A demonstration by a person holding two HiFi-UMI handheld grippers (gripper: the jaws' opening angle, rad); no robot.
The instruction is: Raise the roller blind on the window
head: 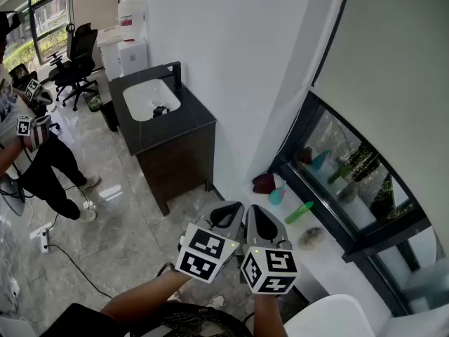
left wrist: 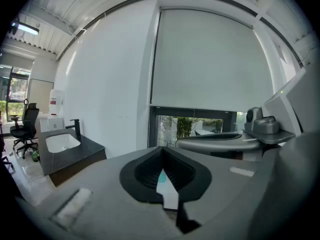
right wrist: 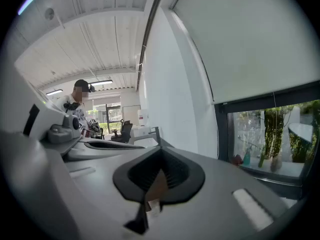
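Note:
The pale roller blind point(head: 393, 69) hangs low over the window point(head: 351, 177), leaving only a strip of glass bare at the bottom. In the left gripper view the blind point(left wrist: 210, 59) ends at a bottom bar above that strip point(left wrist: 195, 126). The right gripper view has the blind point(right wrist: 250, 39) up close on the right, with a thin cord hanging below its bar. My left gripper point(head: 231, 213) and right gripper point(head: 258, 216) sit side by side low in the head view, short of the sill. Both are shut with nothing between the jaws point(left wrist: 162, 176) point(right wrist: 159, 171).
On the white sill point(head: 330, 258) stand a dark red thing point(head: 264, 182), a teal bottle point(head: 276, 195), a green bottle point(head: 299, 212) and a grey lump point(head: 309, 237). A dark cabinet point(head: 175, 153) with a white basin stands against the wall on the left. A person point(head: 28, 146) stands far left.

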